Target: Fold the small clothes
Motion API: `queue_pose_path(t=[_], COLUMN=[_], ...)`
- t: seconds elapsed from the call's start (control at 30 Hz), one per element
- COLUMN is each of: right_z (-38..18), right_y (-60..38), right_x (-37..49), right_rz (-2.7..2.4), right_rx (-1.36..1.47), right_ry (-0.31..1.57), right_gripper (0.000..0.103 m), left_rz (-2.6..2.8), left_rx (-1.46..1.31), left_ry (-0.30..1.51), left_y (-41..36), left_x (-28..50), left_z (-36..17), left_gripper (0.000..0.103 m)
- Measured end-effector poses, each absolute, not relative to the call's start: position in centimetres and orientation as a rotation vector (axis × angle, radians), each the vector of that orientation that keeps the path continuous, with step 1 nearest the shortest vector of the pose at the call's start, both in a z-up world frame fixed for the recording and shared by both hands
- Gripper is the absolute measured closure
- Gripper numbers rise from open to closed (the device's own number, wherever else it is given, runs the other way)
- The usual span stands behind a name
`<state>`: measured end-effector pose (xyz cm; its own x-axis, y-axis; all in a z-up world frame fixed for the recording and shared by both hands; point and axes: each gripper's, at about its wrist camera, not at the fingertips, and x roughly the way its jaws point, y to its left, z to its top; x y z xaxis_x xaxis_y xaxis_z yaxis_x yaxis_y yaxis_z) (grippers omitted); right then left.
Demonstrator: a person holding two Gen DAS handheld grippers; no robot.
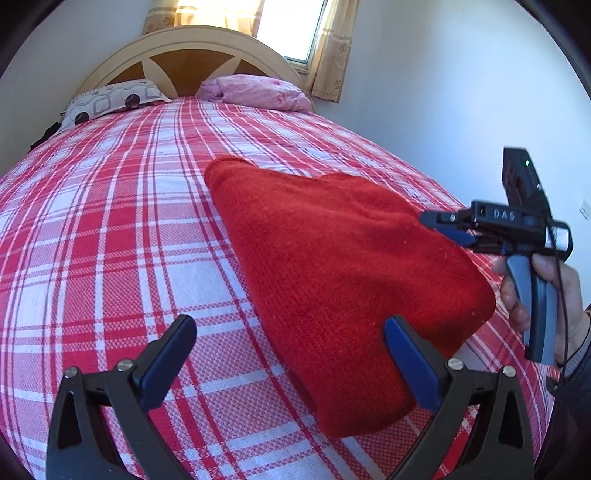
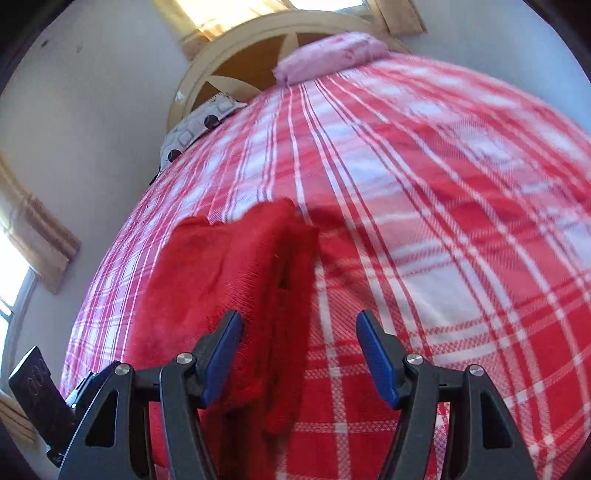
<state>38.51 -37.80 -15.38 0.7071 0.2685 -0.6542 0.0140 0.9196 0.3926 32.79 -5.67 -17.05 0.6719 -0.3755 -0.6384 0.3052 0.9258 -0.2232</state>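
A red knitted garment (image 1: 343, 280) lies folded into a thick rectangle on the red and white plaid bed cover (image 1: 110, 236). My left gripper (image 1: 291, 343) is open and empty, just above the garment's near left corner. My right gripper (image 1: 448, 229) hovers at the garment's right edge, held by a hand; in this side view its jaws look nearly together. In the right wrist view the right gripper (image 2: 299, 343) is open and empty, with the folded garment (image 2: 229, 280) under its left finger (image 2: 221, 350).
A patterned grey pillow (image 1: 110, 99) and a bundled pink quilt (image 1: 258, 92) lie at the wooden headboard (image 1: 192, 55). White walls and a curtained window (image 1: 291, 29) are behind. The bed's right edge runs close to the garment.
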Motion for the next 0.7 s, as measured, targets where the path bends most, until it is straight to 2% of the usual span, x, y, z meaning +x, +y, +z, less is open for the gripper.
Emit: queue_pose_path(t=[0.13, 0.27, 0.4, 0.53, 0.7], right_z=[-16.2, -16.3, -16.8, -17.5, -18.3], right_y=[-38.4, -38.8, -39.2, -39.7, -39.4], right_x=[38.9, 39.1, 39.3, 40.2, 41.6], right_rz=[0.193, 0.236, 0.277, 0.335, 0.385], right_rx=[0.434, 0.458, 0.496, 0.579, 0.609], right_ry=[0.790, 0.783, 0.788, 0.821, 0.846], right_gripper=[0.038, 0.038, 0.038, 0.038, 0.038], left_rz=[-0.382, -0.380, -0.363, -0.426, -0.451], left_rx=[-0.189, -0.208, -0.218, -0.385, -0.428], left_ry=[0.684, 0.716, 0.788, 0.869, 0.873], left_y=[-4.3, -3.9, -3.6, -2.5, -2.8], left_x=[33.2, 36.0, 39.3, 40.7, 41.5], left_z=[-15.2, -14.8, -16.4, -19.1, -19.3], left_gripper=[0.000, 0.000, 0.000, 0.000, 0.000])
